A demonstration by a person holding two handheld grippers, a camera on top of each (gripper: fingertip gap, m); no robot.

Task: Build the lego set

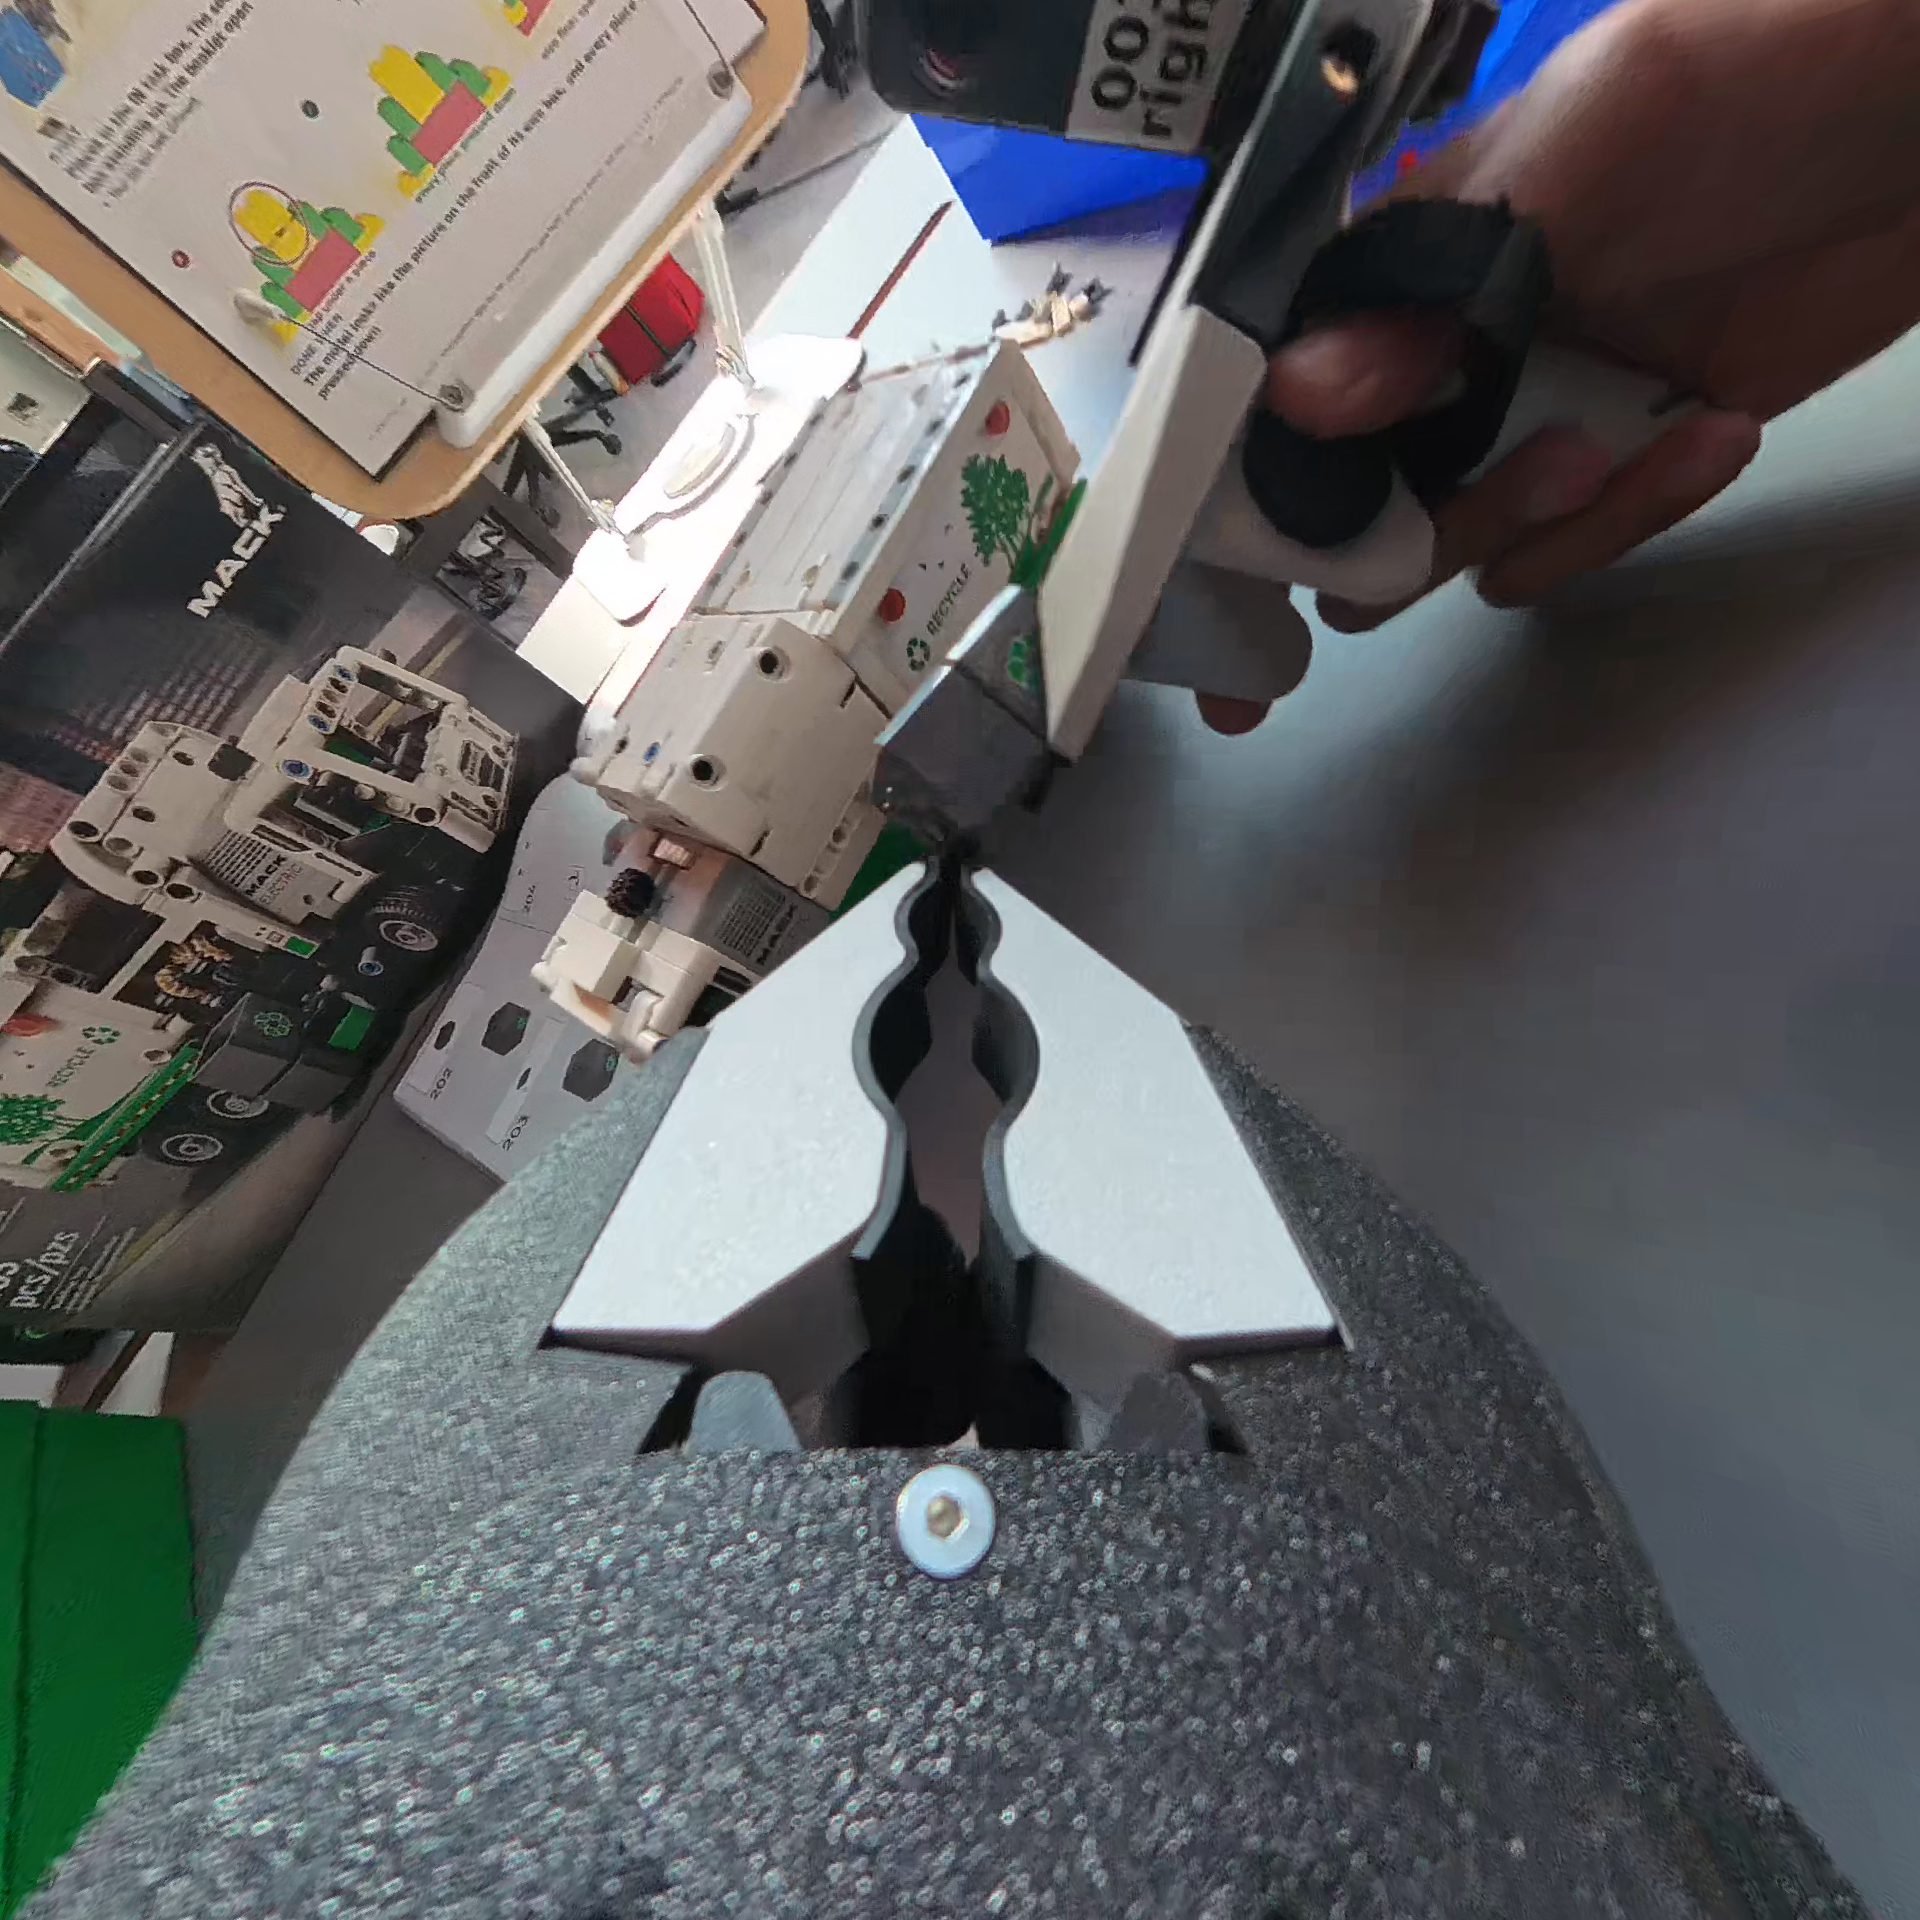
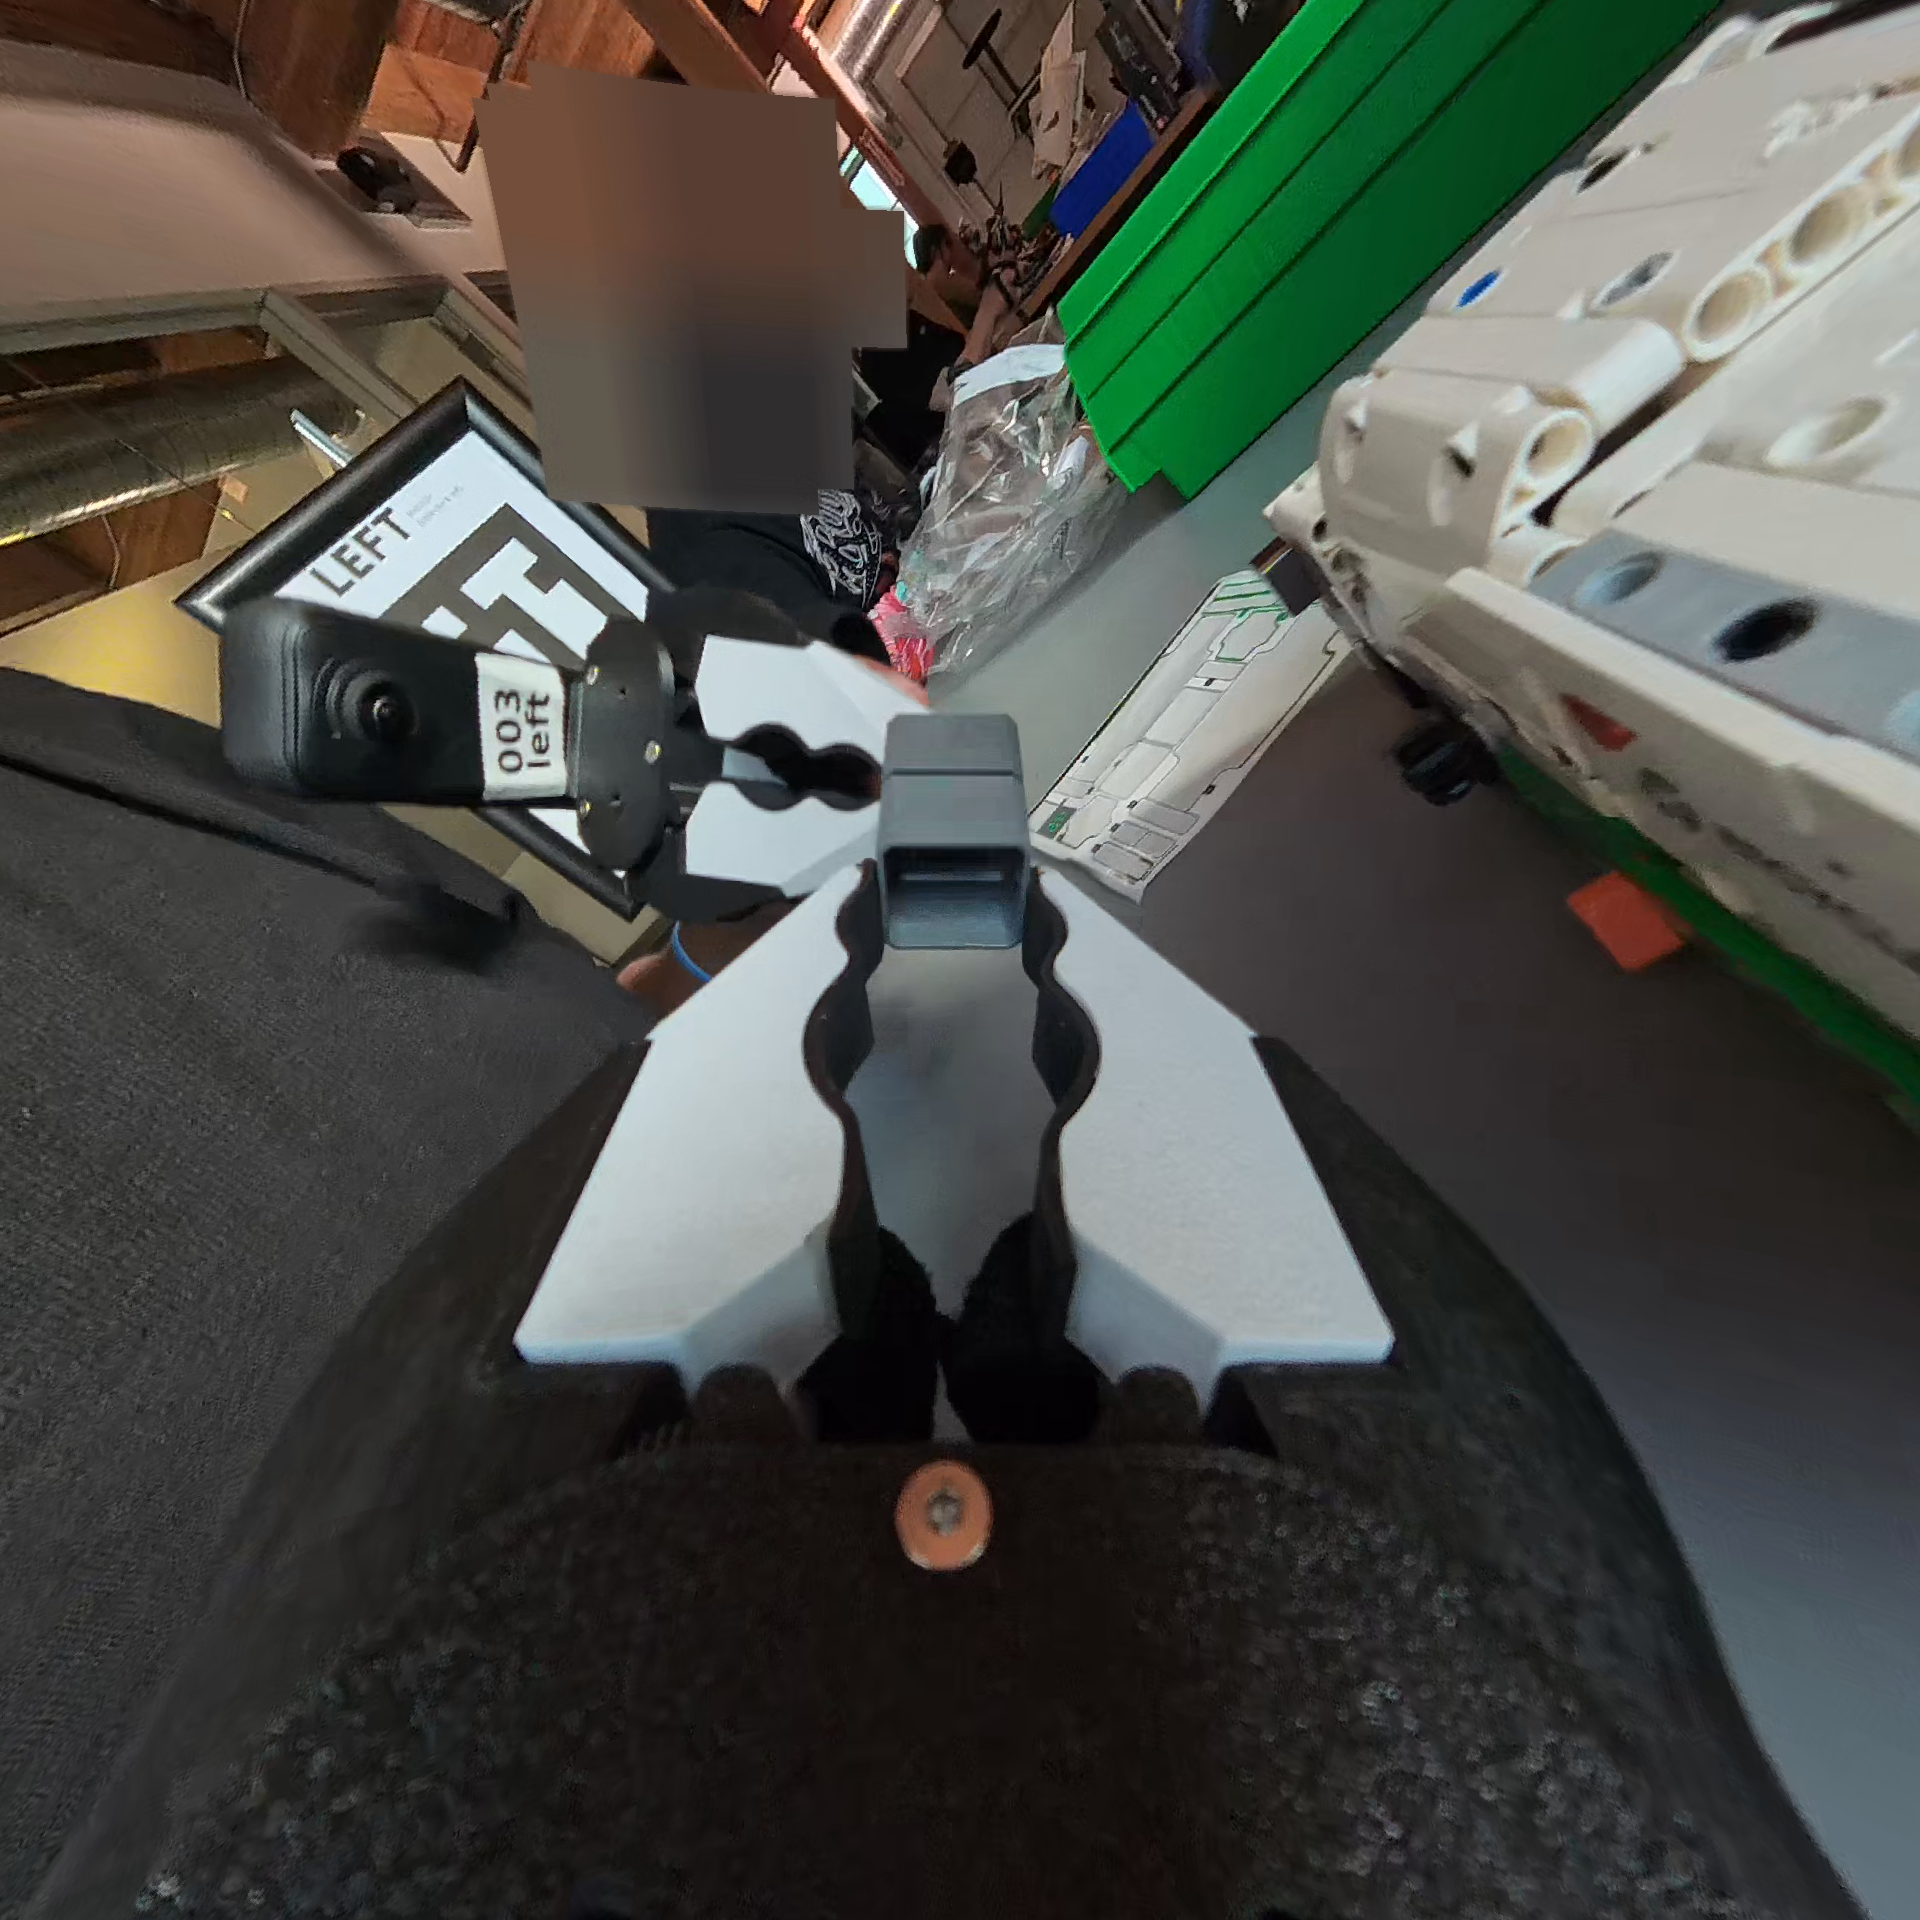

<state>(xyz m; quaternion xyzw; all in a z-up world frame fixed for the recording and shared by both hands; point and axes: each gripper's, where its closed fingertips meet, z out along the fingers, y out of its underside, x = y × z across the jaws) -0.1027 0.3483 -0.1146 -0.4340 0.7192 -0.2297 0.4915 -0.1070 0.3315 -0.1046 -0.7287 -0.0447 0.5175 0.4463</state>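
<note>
My right gripper (image 2: 951,883) is shut on a dark grey box-shaped lego piece (image 2: 951,821), with a pad pressed on each side. In the left wrist view the same piece (image 1: 961,738) carries a green sticker and hangs close beside the white lego truck model (image 1: 769,675). My left gripper (image 1: 948,878) is shut, its fingertips together just under that grey piece, at a small black bit of it. Whether the bit is pinched I cannot tell. In the right wrist view the left gripper (image 2: 857,774) touches the grey piece's left side. The truck (image 2: 1662,499) fills the right of that view.
The set's box (image 1: 208,831) and an instruction board (image 1: 395,208) stand at the left. A white marker card (image 1: 499,1060) lies under the truck. Green bins (image 2: 1299,260), plastic bags (image 2: 997,520), a sticker sheet (image 2: 1174,748) and an orange piece (image 2: 1626,920) lie on the grey table. The grippers are tip to tip, or close to it. The white marker card (image 1: 499,1060) is about equally far from each gripper, around 30 centimetres.
</note>
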